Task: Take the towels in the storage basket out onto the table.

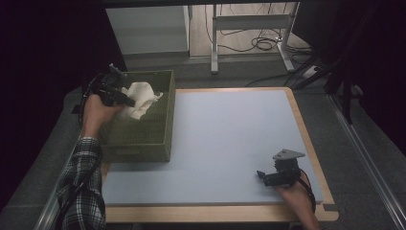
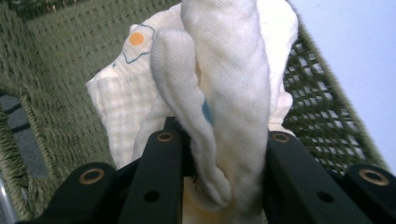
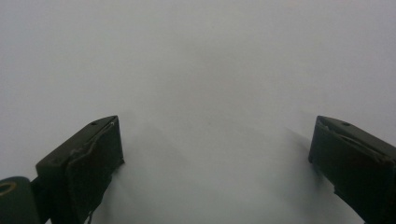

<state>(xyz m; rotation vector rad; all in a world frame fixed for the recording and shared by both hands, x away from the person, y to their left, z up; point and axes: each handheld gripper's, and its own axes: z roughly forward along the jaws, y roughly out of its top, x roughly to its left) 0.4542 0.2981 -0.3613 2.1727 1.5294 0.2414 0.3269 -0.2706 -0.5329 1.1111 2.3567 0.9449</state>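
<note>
Up at the basket, the left gripper [image 1: 125,99] has its fingers [image 2: 161,163] clenched on a bunched white cloth [image 2: 224,84], held above the green woven basket [image 1: 143,139] at the counter's [image 1: 225,139] left edge. Well apart, the right gripper [image 1: 262,175] rests near the front right corner, fingers [image 3: 93,158] spread wide and empty.

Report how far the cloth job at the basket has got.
Done: the left gripper is shut on a bunched fold of the white cloth. In hand: the cloth hangs from it over the green woven basket, most of it above the rim. Left: whichever way it is going, no cloth lies on the blue mat yet. The right gripper rests open on the mat, holding nothing.
</note>
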